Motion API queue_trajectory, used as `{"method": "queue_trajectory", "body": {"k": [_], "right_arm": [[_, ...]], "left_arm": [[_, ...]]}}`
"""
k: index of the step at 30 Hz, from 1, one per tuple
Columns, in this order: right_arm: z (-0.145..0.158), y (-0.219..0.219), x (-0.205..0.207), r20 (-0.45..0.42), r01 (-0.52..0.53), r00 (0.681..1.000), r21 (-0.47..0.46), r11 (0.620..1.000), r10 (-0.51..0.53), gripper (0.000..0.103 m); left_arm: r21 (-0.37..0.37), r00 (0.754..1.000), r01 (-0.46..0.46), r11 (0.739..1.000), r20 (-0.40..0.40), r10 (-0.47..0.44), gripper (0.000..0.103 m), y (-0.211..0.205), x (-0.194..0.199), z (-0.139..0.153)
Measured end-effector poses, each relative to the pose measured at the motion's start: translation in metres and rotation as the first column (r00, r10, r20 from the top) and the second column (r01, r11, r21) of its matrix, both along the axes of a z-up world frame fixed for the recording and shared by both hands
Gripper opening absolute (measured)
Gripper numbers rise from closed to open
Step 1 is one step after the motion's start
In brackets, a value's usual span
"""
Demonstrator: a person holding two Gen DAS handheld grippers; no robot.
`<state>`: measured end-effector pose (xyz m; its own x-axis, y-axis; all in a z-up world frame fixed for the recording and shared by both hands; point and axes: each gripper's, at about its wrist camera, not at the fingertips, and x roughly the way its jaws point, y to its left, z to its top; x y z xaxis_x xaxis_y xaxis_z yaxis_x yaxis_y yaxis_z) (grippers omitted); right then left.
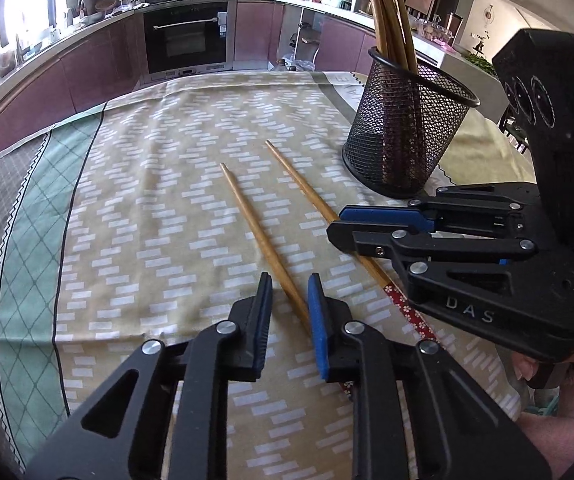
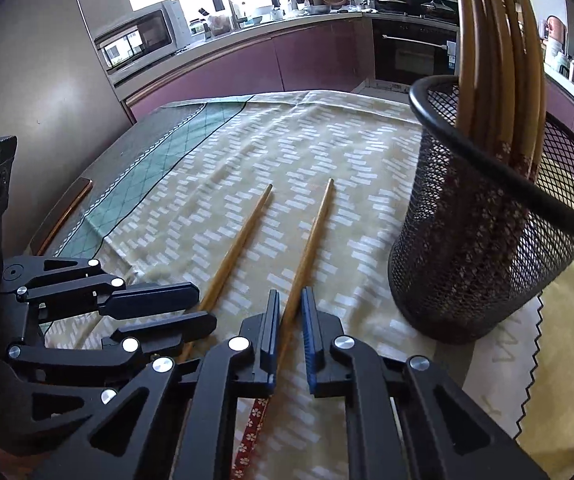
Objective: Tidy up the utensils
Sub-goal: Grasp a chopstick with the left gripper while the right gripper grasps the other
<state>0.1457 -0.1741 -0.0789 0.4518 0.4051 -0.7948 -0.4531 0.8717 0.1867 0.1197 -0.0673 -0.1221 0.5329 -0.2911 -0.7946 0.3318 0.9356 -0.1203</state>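
Observation:
Two loose wooden chopsticks lie side by side on the patterned tablecloth point(image 1: 147, 200). My left gripper point(image 1: 291, 312) straddles the left chopstick point(image 1: 255, 224) near its thick end; its jaws stand a little apart, with a gap beside the stick. My right gripper point(image 1: 337, 224) is closed on the right chopstick point(image 1: 299, 180), just ahead of its red flowered end point(image 1: 419, 316). The right wrist view shows the same: right gripper point(image 2: 290, 308) on the right chopstick point(image 2: 315, 232), left gripper point(image 2: 207, 307) over the left chopstick point(image 2: 239, 244). A black mesh holder point(image 1: 407, 128) point(image 2: 487, 248) stands upright to the right, with several chopsticks point(image 2: 495, 60) in it.
The table's far edge faces purple kitchen cabinets and an oven point(image 1: 187, 40). A microwave point(image 2: 139, 40) sits on the counter at the left. A sleeve and hand point(image 1: 559, 392) hold the right gripper at the table's near right corner.

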Motion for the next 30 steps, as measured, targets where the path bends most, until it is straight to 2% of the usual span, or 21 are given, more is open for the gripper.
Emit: {"method": "queue_trajectory", "body": {"k": [4, 6, 18, 26, 30], "right_arm": [[-0.002, -0.013, -0.007, -0.013, 0.021, 1.000, 0.018, 1.000, -0.021, 0.006], [-0.002, -0.018, -0.010, -0.016, 0.030, 0.999, 0.019, 0.999, -0.029, 0.006], [-0.002, -0.010, -0.014, 0.046, 0.020, 0.999, -0.069, 0.997, -0.017, 0.011], [-0.003, -0.016, -0.013, 0.034, 0.038, 0.999, -0.027, 0.999, -0.037, 0.006], [0.000, -0.021, -0.016, 0.033, 0.042, 0.999, -0.004, 0.999, -0.042, 0.006]], "left_arm": [[0.006, 1.000, 0.004, 1.000, 0.003, -0.004, 0.017, -0.002, -0.004, 0.001], [0.009, 1.000, -0.006, 1.000, 0.006, 0.006, 0.020, -0.003, -0.002, 0.002], [0.044, 1.000, -0.029, 0.999, 0.006, 0.029, 0.021, -0.010, 0.014, 0.001], [0.039, 0.999, -0.048, 0.998, 0.010, 0.048, 0.010, -0.012, 0.016, 0.000], [0.026, 0.998, -0.057, 0.998, 0.006, 0.056, 0.008, -0.011, 0.016, 0.000]]}}
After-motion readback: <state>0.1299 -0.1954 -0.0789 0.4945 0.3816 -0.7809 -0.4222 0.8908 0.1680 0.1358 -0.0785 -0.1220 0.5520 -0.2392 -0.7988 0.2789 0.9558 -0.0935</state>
